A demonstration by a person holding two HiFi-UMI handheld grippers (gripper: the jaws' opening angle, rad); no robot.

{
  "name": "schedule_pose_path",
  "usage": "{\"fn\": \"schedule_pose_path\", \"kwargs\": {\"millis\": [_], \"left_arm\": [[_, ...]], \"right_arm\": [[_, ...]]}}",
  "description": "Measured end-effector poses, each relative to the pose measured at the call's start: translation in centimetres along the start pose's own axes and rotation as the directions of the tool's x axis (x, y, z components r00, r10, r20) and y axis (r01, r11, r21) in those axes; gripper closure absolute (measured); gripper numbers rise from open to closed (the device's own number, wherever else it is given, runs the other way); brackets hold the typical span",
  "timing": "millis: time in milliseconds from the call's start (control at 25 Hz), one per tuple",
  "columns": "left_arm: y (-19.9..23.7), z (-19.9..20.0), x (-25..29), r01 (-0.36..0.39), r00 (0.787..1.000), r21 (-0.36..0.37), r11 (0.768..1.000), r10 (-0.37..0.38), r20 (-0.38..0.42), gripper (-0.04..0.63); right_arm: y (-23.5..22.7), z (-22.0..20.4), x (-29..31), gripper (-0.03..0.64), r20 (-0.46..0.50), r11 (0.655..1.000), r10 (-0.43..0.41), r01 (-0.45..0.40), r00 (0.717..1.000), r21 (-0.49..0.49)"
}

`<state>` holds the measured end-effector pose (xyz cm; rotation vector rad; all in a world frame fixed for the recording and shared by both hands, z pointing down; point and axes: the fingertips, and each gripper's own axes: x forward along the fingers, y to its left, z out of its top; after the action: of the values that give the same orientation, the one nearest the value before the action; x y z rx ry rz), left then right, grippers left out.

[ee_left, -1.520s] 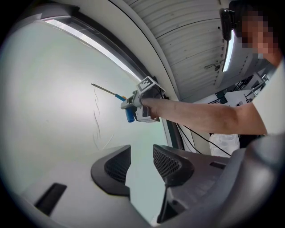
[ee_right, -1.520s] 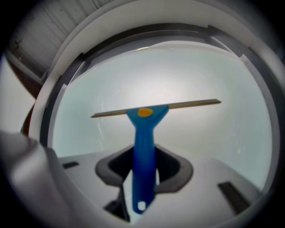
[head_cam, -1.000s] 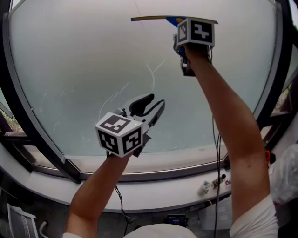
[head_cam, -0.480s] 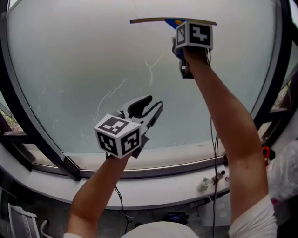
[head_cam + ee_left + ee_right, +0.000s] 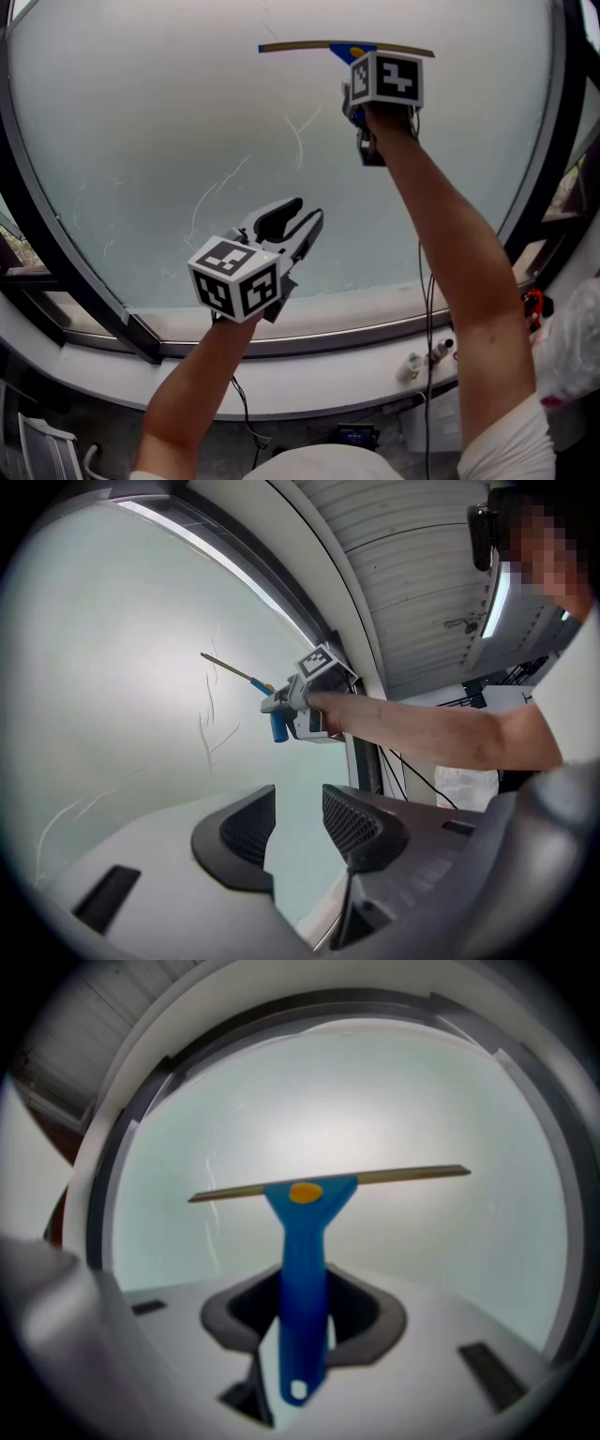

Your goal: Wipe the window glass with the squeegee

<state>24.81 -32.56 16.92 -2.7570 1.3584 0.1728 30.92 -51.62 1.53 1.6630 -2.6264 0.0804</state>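
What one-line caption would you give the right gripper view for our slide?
Right gripper clamps a blue squeegee, blade level across the glass.

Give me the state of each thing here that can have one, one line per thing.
Squeegee: held by its blue handle, blade level and high up, apparently against the glass.
Right gripper: shut on the squeegee handle, arm stretched upward.
Left gripper: open, nothing between its jaws, held low and off the glass.
Window glass: marked with thin pale streaks below the blade.
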Motion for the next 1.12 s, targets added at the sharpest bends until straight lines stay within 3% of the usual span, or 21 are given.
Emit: {"fn": "schedule_pose_path", "kwargs": {"millis": [1120], "left_arm": [[0.6, -4.9, 0.1, -0.004, 0.999, -0.089, 0.996, 0.001, -0.032, 0.417]], "right_arm": [[-0.5, -7.8, 0.0, 0.466, -0.067, 1.000, 0.003, -0.004, 0.998, -0.008]]}}
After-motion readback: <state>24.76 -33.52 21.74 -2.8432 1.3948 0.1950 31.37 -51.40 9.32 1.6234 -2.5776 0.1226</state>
